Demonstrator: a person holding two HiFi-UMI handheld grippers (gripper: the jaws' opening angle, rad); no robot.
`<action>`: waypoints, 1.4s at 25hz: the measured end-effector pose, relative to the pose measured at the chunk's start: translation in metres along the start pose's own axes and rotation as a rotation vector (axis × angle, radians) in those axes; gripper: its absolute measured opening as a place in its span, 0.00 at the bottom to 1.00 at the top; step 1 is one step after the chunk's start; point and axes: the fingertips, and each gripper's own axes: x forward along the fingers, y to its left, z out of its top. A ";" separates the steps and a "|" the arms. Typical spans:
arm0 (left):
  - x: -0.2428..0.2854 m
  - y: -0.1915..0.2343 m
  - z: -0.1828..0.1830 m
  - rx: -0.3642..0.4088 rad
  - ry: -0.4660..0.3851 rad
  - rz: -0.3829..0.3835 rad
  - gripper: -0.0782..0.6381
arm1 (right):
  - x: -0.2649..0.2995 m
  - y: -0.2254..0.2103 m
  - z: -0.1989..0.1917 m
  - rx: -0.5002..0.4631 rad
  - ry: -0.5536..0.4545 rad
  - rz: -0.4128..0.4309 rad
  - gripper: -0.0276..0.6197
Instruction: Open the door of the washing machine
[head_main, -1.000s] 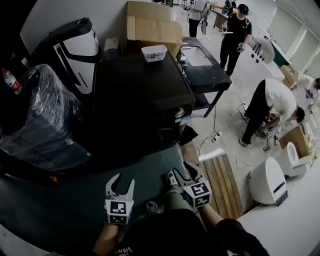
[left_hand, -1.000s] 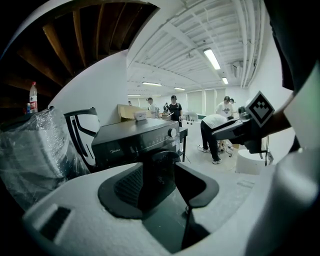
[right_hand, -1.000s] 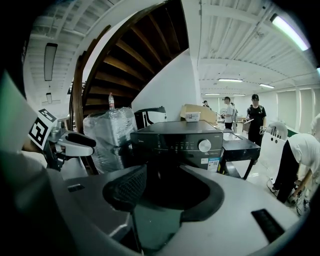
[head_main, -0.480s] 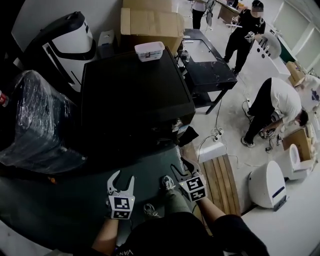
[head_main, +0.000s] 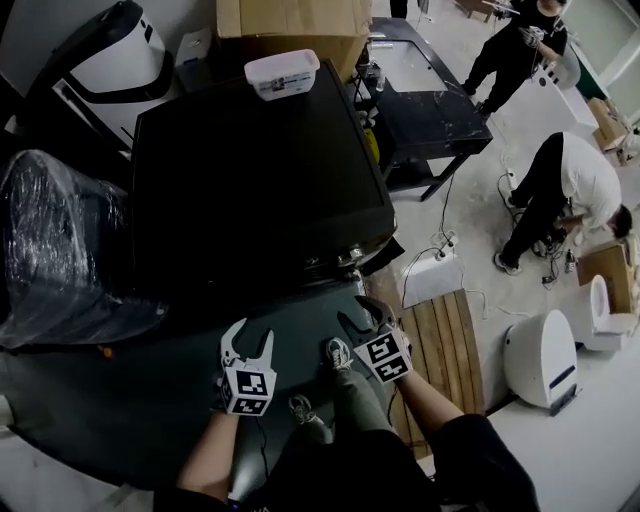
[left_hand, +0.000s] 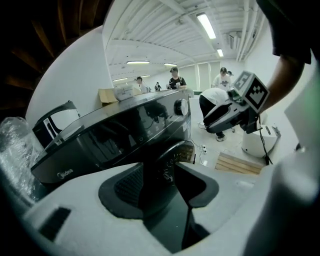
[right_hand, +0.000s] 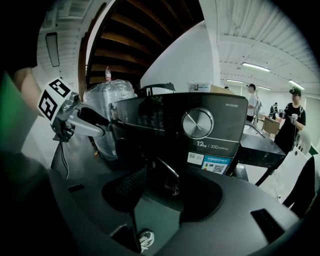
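The job is at the approach step: nothing has touched the washing machine (head_main: 260, 170) yet. It stands straight ahead of the person, a dark front-loader with a silver dial (right_hand: 197, 123) on its control panel. Its round door (right_hand: 165, 181) sits below that panel, facing both tools. The door looks shut, though the front is so dark that I can only make out its curved rim.

The left hand-held gripper (head_main: 250, 340) hangs low in front of the machine with its jaws well apart and holding nothing; through them only the door front shows. The right hand-held gripper (head_main: 366, 318), just beside it and nearer the machine's right corner, is likewise spread and empty.

Next, one gripper needs to get to the door's handle or free edge, which I cannot pick out here. It should close on that firmly, then pull outward along the hinge's arc, not straight back.
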 end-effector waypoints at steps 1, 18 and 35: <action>0.009 -0.002 0.000 0.011 0.016 -0.008 0.37 | 0.006 -0.004 -0.006 -0.022 0.013 0.011 0.34; 0.100 -0.012 0.006 0.274 0.124 -0.072 0.38 | 0.108 -0.045 -0.071 -0.293 0.137 0.192 0.37; 0.121 -0.021 0.001 0.392 0.182 -0.062 0.36 | 0.128 -0.045 -0.080 -0.337 0.138 0.215 0.31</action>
